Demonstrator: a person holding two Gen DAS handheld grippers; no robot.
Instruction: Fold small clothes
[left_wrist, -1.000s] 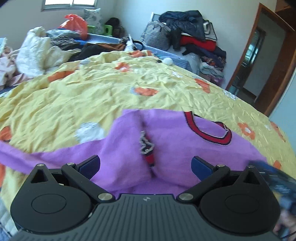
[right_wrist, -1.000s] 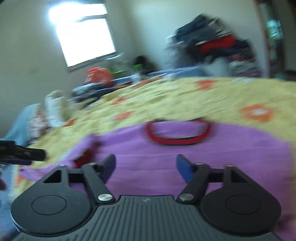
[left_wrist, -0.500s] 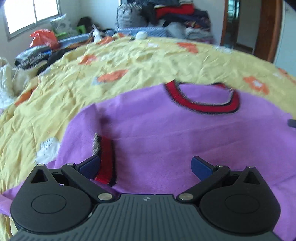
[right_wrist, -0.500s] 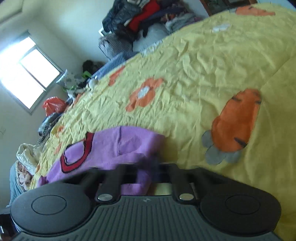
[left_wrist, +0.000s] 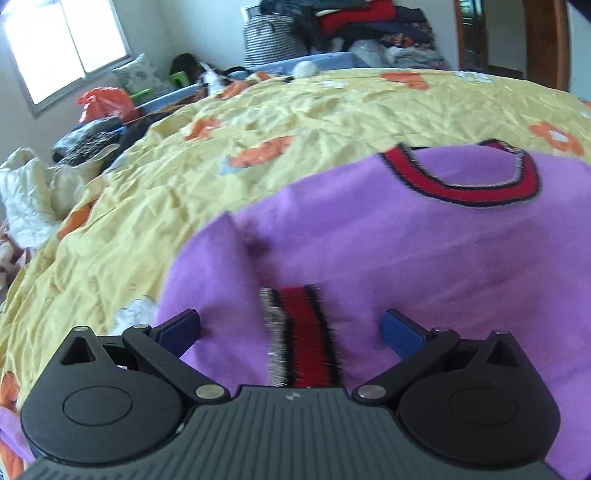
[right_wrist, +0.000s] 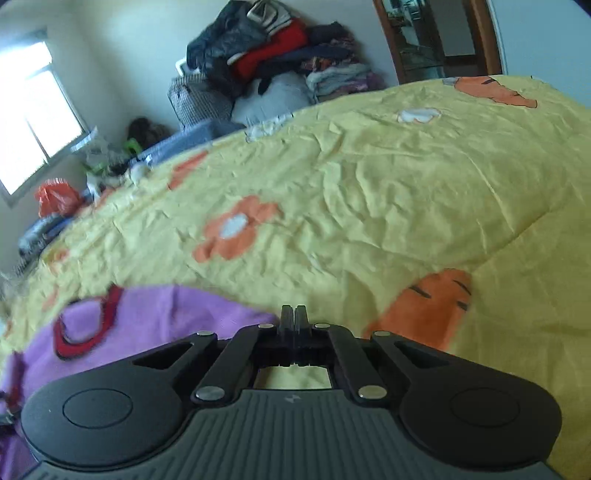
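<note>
On the yellow bedspread (left_wrist: 332, 122): purple sweater (left_wrist: 424, 251) lies flat | left view: left gripper (left_wrist: 291, 328) fingers wide, over the folded-in red cuff (left_wrist: 299, 332) | right view: right gripper (right_wrist: 294, 317) closed at sweater edge, whether it pinches cloth I cannot tell | step: folding sides; next probably needs lifting the right edge across.

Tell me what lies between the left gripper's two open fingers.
In the left wrist view, the purple sweater fills the gap of the left gripper, with its red, black-edged striped cuff lying midway between them.
</note>
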